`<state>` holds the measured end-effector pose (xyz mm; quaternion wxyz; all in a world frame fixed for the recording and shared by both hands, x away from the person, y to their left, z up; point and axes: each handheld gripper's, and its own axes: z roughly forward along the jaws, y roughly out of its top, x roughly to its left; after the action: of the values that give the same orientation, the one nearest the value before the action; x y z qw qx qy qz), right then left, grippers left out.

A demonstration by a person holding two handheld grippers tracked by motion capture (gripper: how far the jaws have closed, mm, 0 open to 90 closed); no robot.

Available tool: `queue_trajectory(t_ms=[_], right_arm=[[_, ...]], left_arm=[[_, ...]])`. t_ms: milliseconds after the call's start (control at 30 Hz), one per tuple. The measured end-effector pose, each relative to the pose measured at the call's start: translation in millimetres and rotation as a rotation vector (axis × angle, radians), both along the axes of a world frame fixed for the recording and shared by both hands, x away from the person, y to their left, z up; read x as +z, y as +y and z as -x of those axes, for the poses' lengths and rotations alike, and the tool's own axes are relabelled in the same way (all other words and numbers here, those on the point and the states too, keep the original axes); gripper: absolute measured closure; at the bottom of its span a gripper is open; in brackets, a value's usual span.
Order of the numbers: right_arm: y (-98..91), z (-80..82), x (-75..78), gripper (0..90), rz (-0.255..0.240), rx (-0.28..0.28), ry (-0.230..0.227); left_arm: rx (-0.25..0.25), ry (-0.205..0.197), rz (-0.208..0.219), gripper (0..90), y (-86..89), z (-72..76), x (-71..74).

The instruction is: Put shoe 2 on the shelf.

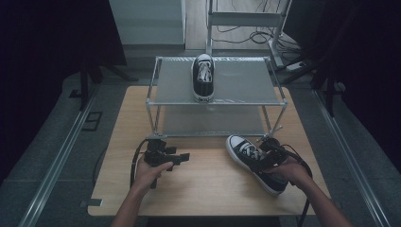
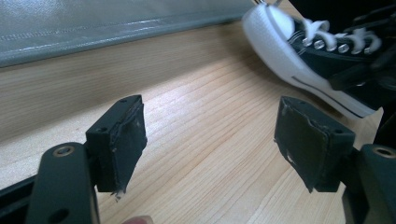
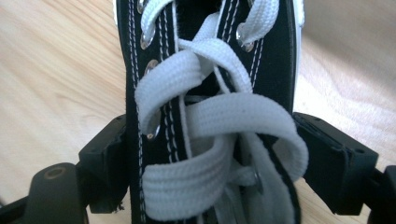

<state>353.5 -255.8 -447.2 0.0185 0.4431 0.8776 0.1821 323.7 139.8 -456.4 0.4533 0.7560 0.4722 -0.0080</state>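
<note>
We take the metal rack as our landmark: a two-shelf frame of silvery tubes with grey shelf plates, standing at the far half of a pale wooden table. On its top shelf a black sneaker with white laces and a white toe cap sits upright, toe toward us at the shelf's front edge.

Just in front of the rack's right front leg, a second black sneaker lies on the wood, toe pointing toward the rack. Our right gripper straddles its laced upper; the black jaws stand on either side of the canvas, the left jaw against the shoe's side, and we cannot tell whether the right jaw presses yet. In the high view this gripper sits over the shoe's middle.

In front of the rack's left front leg, our left gripper hovers over bare wood; in its own view the gripper has its jaws apart with nothing between them, only wood grain, with the shoe's white toe further off and the rack's lower grey shelf behind.

Around the rack the room is dim: grey floor, dark curtains on both sides, and cables on the floor behind it.
</note>
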Motion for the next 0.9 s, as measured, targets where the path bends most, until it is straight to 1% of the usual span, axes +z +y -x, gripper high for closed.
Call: queue_trajectory(t_ms=[33,133,267,300,333,367,433,600,700,900], right_arm=[[1.0,2.0,5.5,18.9,-0.011,0.01,-0.007],[5.2,6.7,17.4,18.9,-0.02,0.04,-0.022],[13.1,12.7,33.6,19.2,-0.045,0.076,-0.043],[15.3,13.8,37.3,19.2,-0.053,0.082,-0.048],[18.9,15.3,44.2,19.3,-0.07,0.097,-0.056],[18.9,15.3,44.2,19.3,-0.07,0.097,-0.056],[22.1,16.2,50.5,19.4,-0.087,0.104,-0.063],[26.9,17.8,64.9,19.5,-0.111,0.117,-0.085],[27.7,18.3,72.6,19.6,-0.128,0.113,-0.084],[31.8,19.3,84.6,19.6,-0.129,0.142,-0.098]], left_arm=[[0.001,0.003,0.003,25.1,-0.1,0.4,0.1],[0.0,0.005,0.006,25.1,0.1,1.2,-0.4],[0.002,0.009,0.008,25.1,0.3,1.9,-2.0],[0.003,0.01,0.008,25.1,0.5,2.1,-2.2],[0.004,0.011,0.007,25.2,0.9,2.3,-2.2],[0.005,0.011,0.008,25.1,1.3,2.5,-2.4],[0.008,0.014,0.013,25.1,1.9,2.8,-2.9],[0.009,0.019,0.014,25.1,2.5,2.5,-4.7],[0.009,0.021,0.015,25.1,2.4,2.4,-4.9],[0.01,0.028,0.012,24.5,2.0,2.1,-5.6]])
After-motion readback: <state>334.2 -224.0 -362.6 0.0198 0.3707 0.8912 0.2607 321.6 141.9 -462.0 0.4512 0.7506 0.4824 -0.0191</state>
